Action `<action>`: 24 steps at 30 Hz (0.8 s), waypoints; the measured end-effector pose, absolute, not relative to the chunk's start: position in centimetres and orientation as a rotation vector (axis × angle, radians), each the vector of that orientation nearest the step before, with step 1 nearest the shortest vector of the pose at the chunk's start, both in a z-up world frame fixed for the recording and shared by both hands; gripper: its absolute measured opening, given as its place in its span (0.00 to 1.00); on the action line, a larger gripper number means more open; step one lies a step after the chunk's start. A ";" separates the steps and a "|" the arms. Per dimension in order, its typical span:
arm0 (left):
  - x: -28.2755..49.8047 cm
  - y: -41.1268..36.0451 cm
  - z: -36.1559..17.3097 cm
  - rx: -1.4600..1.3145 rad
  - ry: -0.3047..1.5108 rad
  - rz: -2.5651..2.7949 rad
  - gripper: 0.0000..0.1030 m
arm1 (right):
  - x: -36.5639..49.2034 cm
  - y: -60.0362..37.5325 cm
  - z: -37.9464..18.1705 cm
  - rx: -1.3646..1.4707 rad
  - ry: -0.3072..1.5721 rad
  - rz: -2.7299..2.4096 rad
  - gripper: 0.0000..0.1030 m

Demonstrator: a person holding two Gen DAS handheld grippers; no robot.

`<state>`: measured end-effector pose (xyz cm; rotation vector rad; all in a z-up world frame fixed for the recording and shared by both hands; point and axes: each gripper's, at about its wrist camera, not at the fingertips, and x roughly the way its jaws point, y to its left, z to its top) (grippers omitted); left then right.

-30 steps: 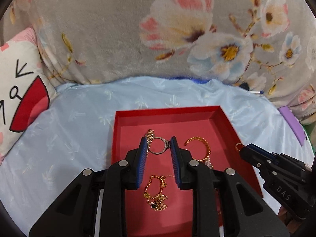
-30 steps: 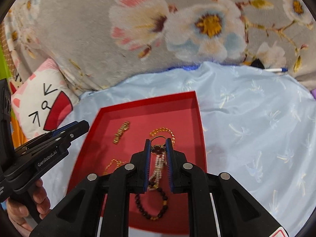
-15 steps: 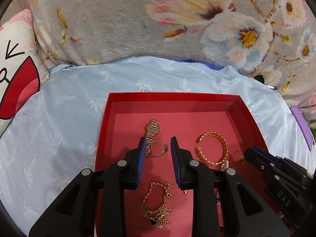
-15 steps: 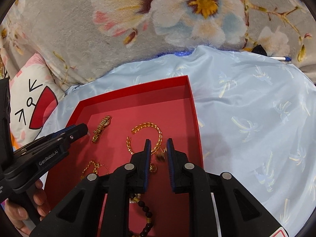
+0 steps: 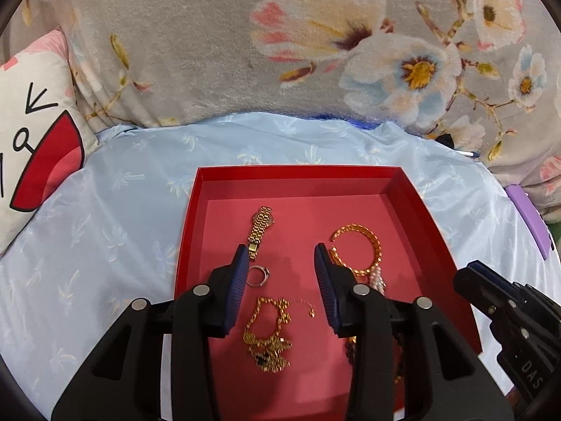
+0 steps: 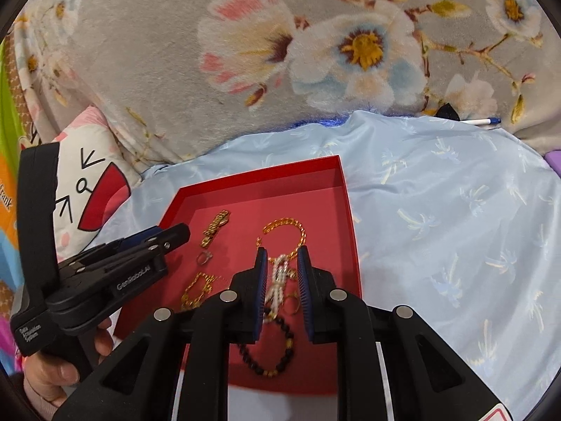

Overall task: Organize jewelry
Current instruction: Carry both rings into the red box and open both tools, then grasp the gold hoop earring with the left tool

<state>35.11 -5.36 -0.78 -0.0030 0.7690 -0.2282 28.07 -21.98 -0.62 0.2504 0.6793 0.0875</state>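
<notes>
The left tool (image 5: 280,273) was opening over the red tray (image 5: 298,175), nothing between its pads; a second earlier it had held the silver ring (image 5: 258,275), which now lay on the tray floor just below the gold watch (image 5: 259,228), so that piece seemed placed; the right tool (image 6: 282,280) hung narrowly parted over the pearl strand (image 6: 278,280), just below the gold bangle (image 6: 284,231), gripping nothing I could confirm.
</notes>
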 end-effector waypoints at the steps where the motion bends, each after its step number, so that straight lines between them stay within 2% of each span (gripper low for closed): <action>1: 34.5 -5.3 -0.5 -0.001 0.766 -0.228 0.36 | 27.2 -21.8 -0.4 0.252 0.676 0.097 0.17; 3: 32.9 -5.2 0.1 -0.005 0.755 -0.235 0.38 | 25.3 -21.4 0.0 0.248 0.671 0.111 0.17; 5: 31.1 -4.7 0.5 -0.010 0.747 -0.242 0.45 | 23.3 -20.9 0.2 0.234 0.667 0.122 0.17; 10: 25.7 -3.2 0.3 -0.014 0.744 -0.246 0.45 | 17.2 -19.9 -0.9 0.227 0.699 0.158 0.17; 18: 17.9 -1.7 -3.3 -0.050 0.853 -0.291 0.46 | 9.1 -18.7 -5.3 0.234 0.806 0.160 0.17; 24: 14.3 -3.2 -5.9 -0.026 0.913 -0.321 0.47 | 6.4 -19.0 -6.6 0.255 0.834 0.137 0.17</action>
